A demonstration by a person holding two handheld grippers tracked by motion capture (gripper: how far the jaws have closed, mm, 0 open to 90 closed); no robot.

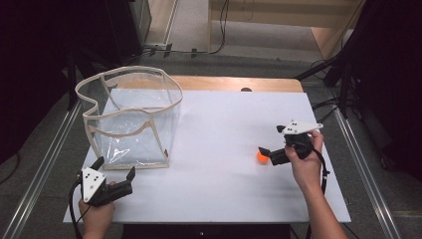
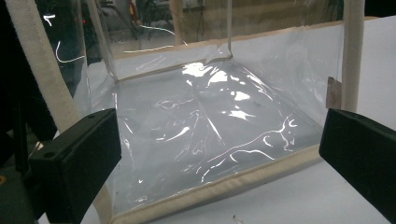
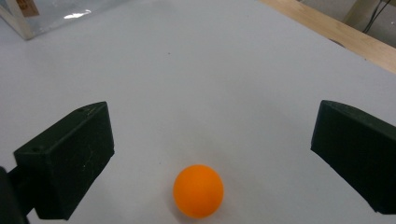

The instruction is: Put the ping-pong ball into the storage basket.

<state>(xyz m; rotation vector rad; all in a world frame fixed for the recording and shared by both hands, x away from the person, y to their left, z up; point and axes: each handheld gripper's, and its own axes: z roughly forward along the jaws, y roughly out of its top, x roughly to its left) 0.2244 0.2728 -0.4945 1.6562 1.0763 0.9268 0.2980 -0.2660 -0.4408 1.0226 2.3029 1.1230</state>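
At the near left corner of the white worktop (image 1: 219, 194), the left gripper (image 1: 115, 172) rests low in the person's left hand (image 1: 97, 216), its fingers (image 2: 77, 163) spread wide apart and holding nothing. They point toward the clear plastic bag (image 1: 132, 119) just beyond them; in the left gripper view the bag's cream-trimmed bottom edge lies between the two open fingers but touches neither, and the crinkled transparent wall catches bright glints of light.

Farther in and over on the right side of the worktop, the right hand (image 1: 306, 162) holds the right gripper (image 1: 271, 142), which points left. Its fingers (image 3: 70, 158) are also open and empty. The orange ball (image 1: 262, 157) sits on the white surface right at the gripper's tip; in the right gripper view the ball (image 3: 198, 190) lies low between the two fingers, nearer the left one, with clear space on either side, so nothing touches it. The ball is well apart from the bag, which stands upright with its mouth open on the left half of the worktop.

Beyond the white sheet a strip of bare wood (image 1: 239, 83) shows along the far edge, and past it lie grey floor and dark cables (image 1: 219, 47).
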